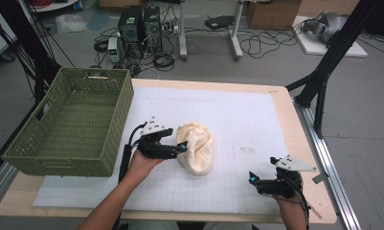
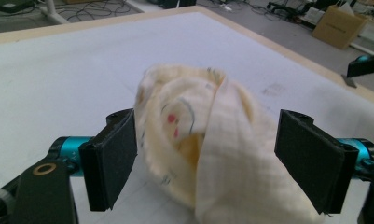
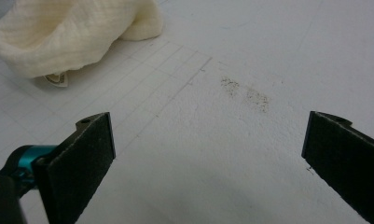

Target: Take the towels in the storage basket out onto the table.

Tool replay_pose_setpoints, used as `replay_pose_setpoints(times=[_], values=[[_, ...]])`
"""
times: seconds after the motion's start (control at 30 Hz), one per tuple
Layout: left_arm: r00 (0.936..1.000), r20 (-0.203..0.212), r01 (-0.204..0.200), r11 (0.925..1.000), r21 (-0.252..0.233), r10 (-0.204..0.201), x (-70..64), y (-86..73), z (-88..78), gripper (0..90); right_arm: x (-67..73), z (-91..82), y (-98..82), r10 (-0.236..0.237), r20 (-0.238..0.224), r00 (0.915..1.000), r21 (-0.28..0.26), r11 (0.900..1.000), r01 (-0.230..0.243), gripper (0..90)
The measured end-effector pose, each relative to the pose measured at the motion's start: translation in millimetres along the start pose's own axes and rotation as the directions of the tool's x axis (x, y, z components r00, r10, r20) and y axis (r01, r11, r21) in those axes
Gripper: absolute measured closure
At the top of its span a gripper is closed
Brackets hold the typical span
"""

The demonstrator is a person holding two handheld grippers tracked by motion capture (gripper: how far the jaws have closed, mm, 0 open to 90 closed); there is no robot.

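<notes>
From my station the high view is evenly lit from overhead, soft and slightly hazy, with low detail; the white mat (image 1: 237, 124) reads bright without glare. The cream cloth (image 1: 197, 147) casts only a faint shadow on the mat beside it. In the left gripper view the cloth (image 2: 208, 140) is close and soft-focused, its near folds blurred, while the room beyond the cloth is also unsharp. The right gripper view is crisper: I can see the mat's grid lines and a grey smudge (image 3: 245, 93), with dim shading towards the bottom edge.
</notes>
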State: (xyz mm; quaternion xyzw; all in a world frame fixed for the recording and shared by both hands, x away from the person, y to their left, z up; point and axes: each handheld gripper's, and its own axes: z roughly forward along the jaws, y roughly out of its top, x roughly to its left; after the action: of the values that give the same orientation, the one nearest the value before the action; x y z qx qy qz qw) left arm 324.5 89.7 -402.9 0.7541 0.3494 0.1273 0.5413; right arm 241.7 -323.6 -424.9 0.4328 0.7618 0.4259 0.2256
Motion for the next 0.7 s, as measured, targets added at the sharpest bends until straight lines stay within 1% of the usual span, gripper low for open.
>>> replay_pose_setpoints(times=[0.03, 0.07, 0.1, 0.13, 0.17, 0.23, 0.3, 0.4, 0.43, 0.5, 0.57, 0.6, 0.63, 0.7], values=[[1.0000, -0.006, 0.007, 0.9999, -0.008, -0.007, 2.3, -4.9, -4.3, 21.9, 0.0, 0.2, 0.0, -0.005, 0.001, 1.0000, -0.002, 1.000, 0.005, 1.6], [0.9998, -0.019, 0.007, 0.9999, -0.016, -0.007, 4.5, -9.2, -8.4, 22.4, 0.4, 0.1, 0.1, -0.015, 0.004, 0.9999, 0.000, 1.000, 0.015, 1.7], [0.9995, -0.031, 0.011, 0.9995, -0.031, -0.012, 7.4, -14.5, -13.8, 22.4, 1.1, 0.1, 0.4, -0.029, 0.007, 0.9995, -0.001, 1.000, 0.029, 4.2], [0.9993, -0.037, 0.010, 0.9995, -0.031, -0.011, 9.5, -17.0, -16.8, 22.4, 2.3, -0.2, 0.7, -0.047, 0.012, 0.9988, -0.001, 0.999, 0.047, 4.9], [0.9987, -0.048, 0.012, 0.9990, -0.042, -0.014, 12.2, -21.3, -20.6, 22.4, 3.0, 0.0, 1.0, -0.054, 0.018, 0.9984, -0.003, 0.999, 0.054, 4.9], [0.9982, -0.056, 0.016, 0.9981, -0.060, -0.019, 16.0, -28.4, -25.9, 22.3, 4.7, 0.9, 2.2, -0.068, 0.019, 0.9975, -0.001, 0.998, 0.068, 4.9], [0.9981, -0.060, 0.008, 0.9980, -0.063, -0.012, 18.3, -33.1, -27.7, 22.2, 6.1, 2.7, 3.3, -0.066, 0.012, 0.9977, 0.001, 0.998, 0.066, 4.8], [0.9984, -0.055, 0.003, 0.9976, -0.069, -0.007, 17.6, -36.8, -29.2, 22.2, 9.3, 6.1, 5.2, -0.065, 0.000, 0.9979, 0.011, 0.998, 0.065, 4.8], [0.9985, -0.056, -0.003, 0.9979, -0.065, 0.000, 17.3, -37.1, -29.5, 22.1, 10.2, 6.5, 5.7, -0.055, -0.005, 0.9985, 0.014, 0.998, 0.055, 4.8], [0.9983, -0.059, -0.006, 0.9976, -0.069, 0.002, 17.5, -36.7, -31.0, 22.0, 10.7, 7.5, 6.9, -0.046, -0.011, 0.9989, 0.000, 0.999, 0.046, 3.8], [0.9981, -0.062, -0.003, 0.9966, -0.082, -0.002, 18.5, -35.5, -33.6, 21.8, 10.8, 8.4, 8.0, -0.026, -0.038, 0.9989, -0.017, 1.000, 0.026, 3.5], [0.9979, -0.064, -0.004, 0.9961, -0.089, -0.002, 18.9, -35.2, -34.5, 21.8, 11.0, 8.8, 8.7, -0.018, -0.043, 0.9989, -0.024, 1.000, 0.017, 3.5], [0.9978, -0.066, -0.007, 0.9954, -0.095, 0.000, 19.6, -34.6, -35.4, 21.8, 11.9, 9.0, 9.2, -0.007, -0.047, 0.9989, -0.024, 1.000, 0.006, 3.5], [0.9979, -0.064, -0.006, 0.9949, -0.101, 0.000, 20.5, -34.2, -35.4, 21.8, 13.5, 10.0, 9.6, -0.007, -0.049, 0.9988, -0.024, 1.000, 0.006, 3.5]])
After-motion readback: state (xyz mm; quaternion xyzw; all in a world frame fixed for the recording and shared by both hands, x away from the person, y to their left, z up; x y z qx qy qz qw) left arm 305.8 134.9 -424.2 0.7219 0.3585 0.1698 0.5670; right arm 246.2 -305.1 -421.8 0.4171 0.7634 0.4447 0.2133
